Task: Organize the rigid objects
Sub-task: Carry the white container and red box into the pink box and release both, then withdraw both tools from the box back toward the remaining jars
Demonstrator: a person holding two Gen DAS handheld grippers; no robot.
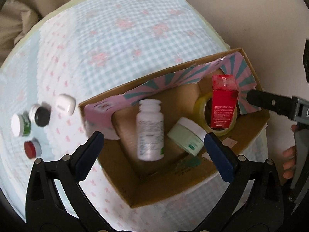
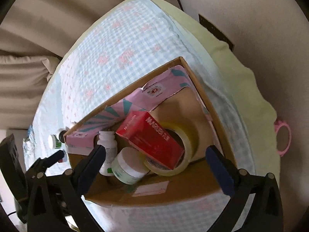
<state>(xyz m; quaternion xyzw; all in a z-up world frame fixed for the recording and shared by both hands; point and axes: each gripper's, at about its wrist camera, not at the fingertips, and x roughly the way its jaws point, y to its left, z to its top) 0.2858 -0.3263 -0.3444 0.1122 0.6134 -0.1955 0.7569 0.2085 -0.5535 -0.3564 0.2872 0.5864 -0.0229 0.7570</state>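
Left gripper (image 1: 154, 150): jaws wide apart, nothing held, above the box (image 1: 173, 183).
Right gripper (image 2: 154, 160): also wide, empty.
White bottle (image 1: 149, 129): lying in box.
Small jars (image 1: 29, 123): on cloth beside the box, probably next.

Left hand-held gripper (image 1: 153, 141) pointing steeply downward, jaws spread wide, nothing clamped between the blue pads (image 1: 220, 154). Black finger arms fanning out to both lower corners of the left wrist view.

Right hand-held gripper (image 2: 154, 154) also angled steeply down, jaws spread wide, blue pads (image 2: 218, 166) pressing on nothing. Same gripper seen from the left wrist view at the right edge (image 1: 256, 98), one black finger reaching in level from the right. Bare fingers of the right hand (image 1: 289, 160) wrapped around its grey handle, partly cut off by the frame edge.

Left gripper's blue fingertip visible low left in the right wrist view (image 2: 56, 157).
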